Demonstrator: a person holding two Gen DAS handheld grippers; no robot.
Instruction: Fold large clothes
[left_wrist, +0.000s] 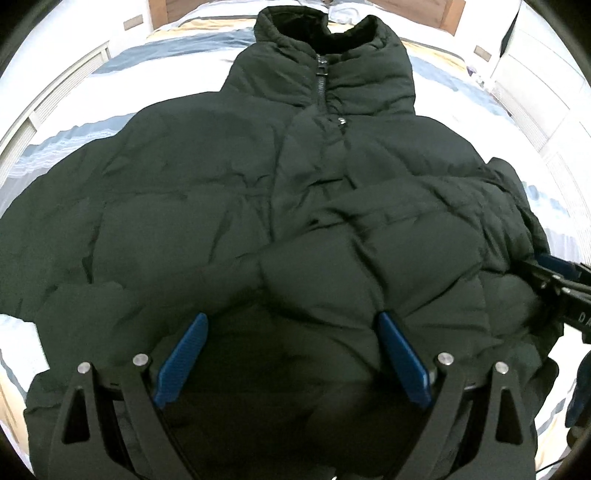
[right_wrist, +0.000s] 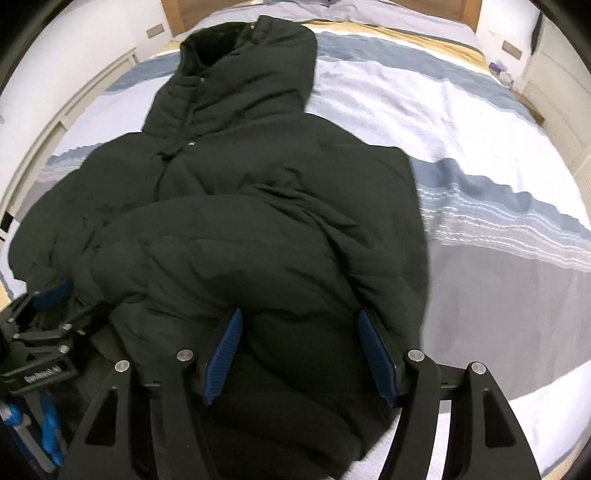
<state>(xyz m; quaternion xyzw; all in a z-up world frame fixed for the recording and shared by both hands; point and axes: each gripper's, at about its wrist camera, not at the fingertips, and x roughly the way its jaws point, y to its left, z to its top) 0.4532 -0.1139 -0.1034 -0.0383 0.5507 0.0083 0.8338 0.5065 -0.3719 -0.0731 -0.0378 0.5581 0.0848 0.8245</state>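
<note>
We see a dark green puffer jacket (left_wrist: 229, 206) spread front-up on a bed, its high collar (left_wrist: 321, 29) pointing away from us toward the headboard. The zipper (left_wrist: 320, 79) runs down from the collar and looks closed near the top, with a small metal snap (left_wrist: 341, 120) just below it. One sleeve (left_wrist: 424, 221) is folded in across the jacket's chest, forming a thick padded ridge over the lower front; from the right wrist view the same sleeve bulges up in front of the camera. The hem end of the jacket lies nearest to us, under both grippers.

Our left gripper (left_wrist: 293, 354) points steeply down at the hem area. Its blue fingers (left_wrist: 181, 362) stand wide apart, and padded fabric swells up between them, but the pads do not press on it. Our right gripper (right_wrist: 303, 354) hangs over the folded sleeve on the jacket's other side. Its blue fingers (right_wrist: 223, 358) are spread too, with puffy cloth bulging between them; they sit right against the fabric's sides, and we cannot tell whether they pinch it.

Each gripper shows at the edge of the other's view, near its neighbour.

Beneath the jacket lies a bedspread (right_wrist: 461, 166) with wavy bands of white, grey-blue and pale yellow. A wooden headboard (right_wrist: 173, 14) closes the far end, and white cabinets (left_wrist: 546, 110) line the sides of the room.
</note>
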